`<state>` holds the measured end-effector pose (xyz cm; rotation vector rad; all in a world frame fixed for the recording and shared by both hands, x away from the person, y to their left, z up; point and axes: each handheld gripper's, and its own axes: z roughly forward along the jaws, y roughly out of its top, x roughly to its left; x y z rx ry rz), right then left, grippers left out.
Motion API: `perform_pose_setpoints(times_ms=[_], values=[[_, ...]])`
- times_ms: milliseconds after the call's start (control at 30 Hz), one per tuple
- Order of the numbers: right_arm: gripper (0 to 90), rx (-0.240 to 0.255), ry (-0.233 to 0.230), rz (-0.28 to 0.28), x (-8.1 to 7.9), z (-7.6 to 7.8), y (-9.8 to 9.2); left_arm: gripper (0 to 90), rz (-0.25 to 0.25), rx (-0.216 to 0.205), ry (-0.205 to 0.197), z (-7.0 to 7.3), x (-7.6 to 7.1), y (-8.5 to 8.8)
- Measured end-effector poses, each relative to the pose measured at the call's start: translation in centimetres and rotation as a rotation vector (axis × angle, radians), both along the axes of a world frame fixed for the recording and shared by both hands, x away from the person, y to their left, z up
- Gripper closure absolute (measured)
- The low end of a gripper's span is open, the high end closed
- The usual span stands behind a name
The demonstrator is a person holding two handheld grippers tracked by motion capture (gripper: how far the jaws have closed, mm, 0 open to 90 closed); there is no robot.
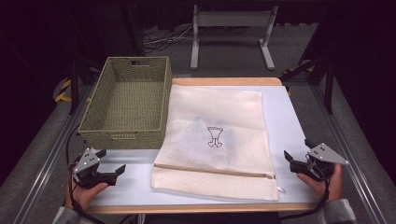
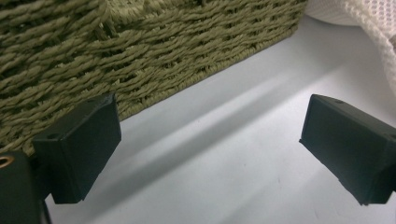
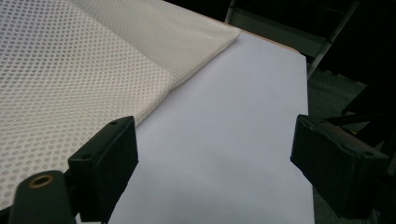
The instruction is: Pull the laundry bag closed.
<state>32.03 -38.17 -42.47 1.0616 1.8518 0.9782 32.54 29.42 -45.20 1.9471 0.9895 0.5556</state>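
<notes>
The cream mesh laundry bag (image 1: 215, 140) lies flat on the white surface (image 1: 285, 116), just beside the woven basket (image 1: 126, 105). Each hand-held gripper, left (image 1: 114, 170) and right (image 1: 295, 156), rests near a front corner, jaws spread, pinching nothing.

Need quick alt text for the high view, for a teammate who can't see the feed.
A cream mesh laundry bag lies flat on the white table, zipper along its near edge, with an empty green woven basket touching its left side. The left gripper and right gripper, each held in a hand, flank the bag with jaws open, touching nothing.
</notes>
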Motion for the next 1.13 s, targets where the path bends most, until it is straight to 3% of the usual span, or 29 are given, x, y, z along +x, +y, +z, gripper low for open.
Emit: perform_pose_setpoints(times_ms=[300, 567, 833, 1133], values=[[15.3, -0.024, 0.004, -0.005, -0.1, -0.35, 0.33, 5.7, -0.003, 0.041, 0.005, -0.24, 0.25, -0.34], [15.4, -0.027, -0.011, -0.021, -0.19, -0.37, 0.23, 5.7, -0.007, 0.041, 0.019, -0.4, 0.4, -0.56], [15.6, -0.037, -0.015, -0.021, -0.25, -0.38, 0.31, 5.7, 0.005, 0.019, 0.007, -0.17, 0.27, -0.42], [15.5, -0.034, 0.001, -0.03, -0.21, -0.61, 0.06, 5.6, -0.001, 0.04, 0.003, -0.05, 0.38, -0.7]])
